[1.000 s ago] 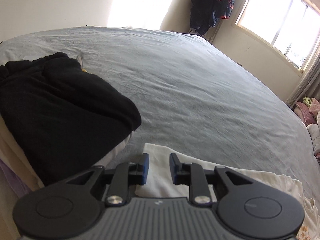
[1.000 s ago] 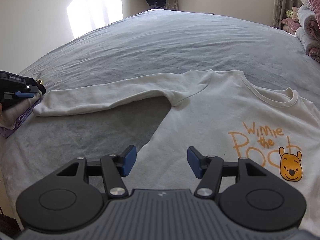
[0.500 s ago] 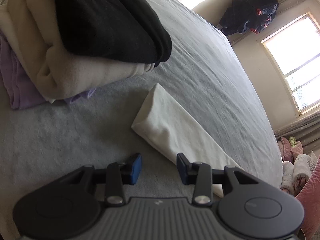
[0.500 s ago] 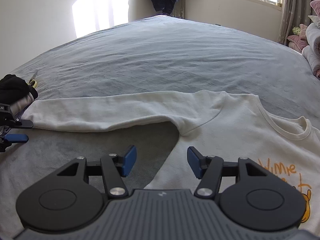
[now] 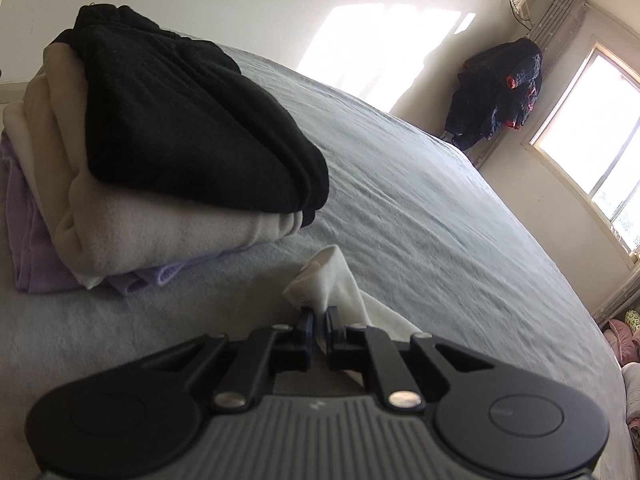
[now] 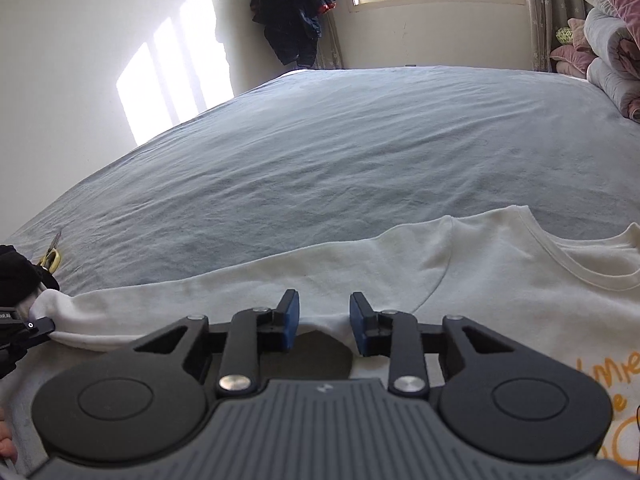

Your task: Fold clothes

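Observation:
A white long-sleeved sweatshirt (image 6: 500, 280) with orange lettering lies flat on the grey bed, its sleeve (image 6: 200, 300) stretched out to the left. My left gripper (image 5: 319, 320) is shut on the sleeve cuff (image 5: 320, 276), which bunches up above the fingertips; the left gripper also shows at the left edge of the right wrist view (image 6: 24, 328). My right gripper (image 6: 324, 312) is open, its fingers straddling the armpit where sleeve meets body, low over the cloth.
A stack of folded clothes, black (image 5: 192, 128) on cream (image 5: 160, 236) on lilac (image 5: 28, 240), sits left of the cuff. Yellow-handled scissors (image 6: 52, 258) lie on the grey bedspread (image 6: 360, 152). Dark jacket (image 6: 296, 12) hangs in the corner. Pillows (image 6: 608, 40) are piled at right.
My left gripper has closed on the sleeve cuff and lifted it slightly. My right gripper has moved forward and down to the armpit, its jaws narrower than before.

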The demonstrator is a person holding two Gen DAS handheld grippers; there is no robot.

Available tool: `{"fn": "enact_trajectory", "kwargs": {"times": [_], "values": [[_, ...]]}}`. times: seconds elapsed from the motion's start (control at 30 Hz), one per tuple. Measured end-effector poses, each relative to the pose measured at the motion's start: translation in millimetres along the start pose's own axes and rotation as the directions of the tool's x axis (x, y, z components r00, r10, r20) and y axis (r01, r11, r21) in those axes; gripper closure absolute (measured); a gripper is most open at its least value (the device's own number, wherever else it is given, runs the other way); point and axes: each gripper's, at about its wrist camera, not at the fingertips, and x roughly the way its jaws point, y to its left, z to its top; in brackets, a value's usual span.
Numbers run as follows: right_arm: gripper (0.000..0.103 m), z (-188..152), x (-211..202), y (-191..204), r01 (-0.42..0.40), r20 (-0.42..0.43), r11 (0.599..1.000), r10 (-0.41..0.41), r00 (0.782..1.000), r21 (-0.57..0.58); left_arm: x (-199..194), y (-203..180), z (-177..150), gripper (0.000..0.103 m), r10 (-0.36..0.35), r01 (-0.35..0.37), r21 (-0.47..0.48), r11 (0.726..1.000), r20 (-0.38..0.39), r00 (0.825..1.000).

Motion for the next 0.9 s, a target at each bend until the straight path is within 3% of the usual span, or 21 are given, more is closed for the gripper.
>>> {"fn": "enact_trajectory", "kwargs": {"times": [0.07,0.17,0.23,0.27,0.37,0.5,0.7,0.83,0.9], "values": [[0.071,-9,10,18,-0.013,-0.031,0.999,0.012,0.999,-0.031,-2,-1,0,0.088,0.026,-0.026,0.012,1.000,0.001,1.000],[0.064,-15,10,43,-0.013,-0.016,0.996,0.011,1.000,-0.084,-6,-4,2,0.072,0.037,-0.037,0.031,0.999,-0.001,0.999],[0.063,-13,4,43,-0.126,-0.040,0.992,0.125,0.991,-0.021,-15,-8,-2,0.064,0.035,-0.035,0.052,0.998,0.005,0.999],[0.061,-13,0,43,-0.138,-0.041,0.990,0.138,0.990,-0.007,-18,-9,-2,0.063,0.030,-0.031,0.065,0.997,0.008,1.000],[0.055,-16,-26,33,-0.074,-0.005,0.997,0.074,0.997,-0.014,-29,-14,-2,0.058,-0.011,0.010,0.118,0.993,0.000,1.000],[0.053,-25,-69,-13,0.039,0.022,0.998,-0.040,0.999,0.047,-39,-33,-17,0.057,-0.096,0.115,0.204,0.972,-0.101,0.990],[0.049,-53,-140,-96,0.192,0.017,0.963,-0.199,0.980,0.191,-53,-63,-42,0.056,-0.205,0.287,0.307,0.907,-0.273,0.940],[0.048,-71,-172,-129,0.273,0.018,0.936,-0.284,0.959,0.222,-66,-85,-60,0.054,-0.265,0.403,0.355,0.843,-0.379,0.887],[0.048,-75,-179,-141,0.303,0.031,0.924,-0.318,0.948,0.233,-73,-105,-79,0.054,-0.315,0.474,0.372,0.798,-0.412,0.855]]}}
